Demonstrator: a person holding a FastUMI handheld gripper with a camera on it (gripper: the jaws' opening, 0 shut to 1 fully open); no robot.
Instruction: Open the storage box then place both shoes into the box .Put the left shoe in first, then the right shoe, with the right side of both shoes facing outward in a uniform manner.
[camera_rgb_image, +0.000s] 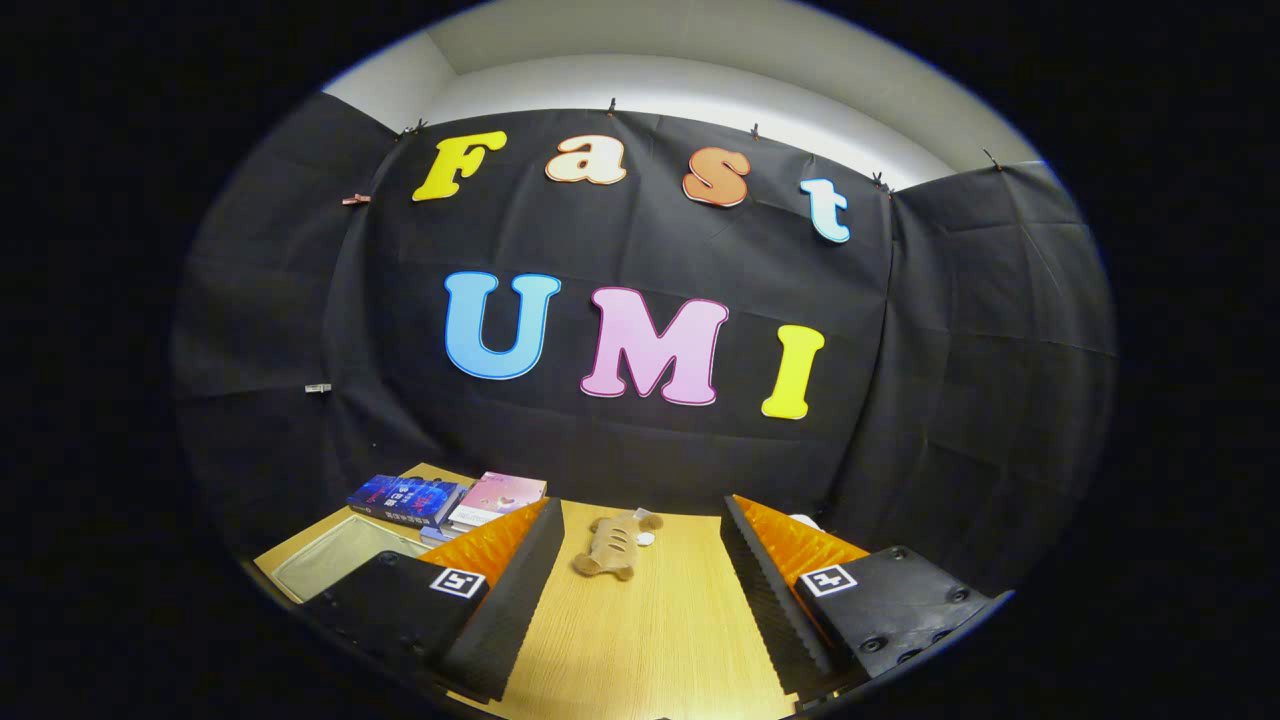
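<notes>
Gripper view, and the gripper (640, 590) hangs above a pale wooden tabletop (650, 640) with its two fingers spread wide apart, nothing between them but bare wood. Straight ahead, beyond the fingertips and near the foot of the black cloth wall, lies a small tan plush, slipper-like shoe (611, 545) with pale stripes across its top. It sits a touch left of the midline between the fingers, its long axis running slantwise, one end nearer the left finger and the other angled away towards the wall. A little white object (645, 539) rests just beside it on the right; what that is, I cannot tell. Whether this is the left or the right shoe is too small to call, too. Off past the left finger there is a clear, flat-lidded plastic storage box (345, 557) at the table's edge, lid looking closed as far as I can judge. Just behind it, a low stack of glossy books (450, 500).
</notes>
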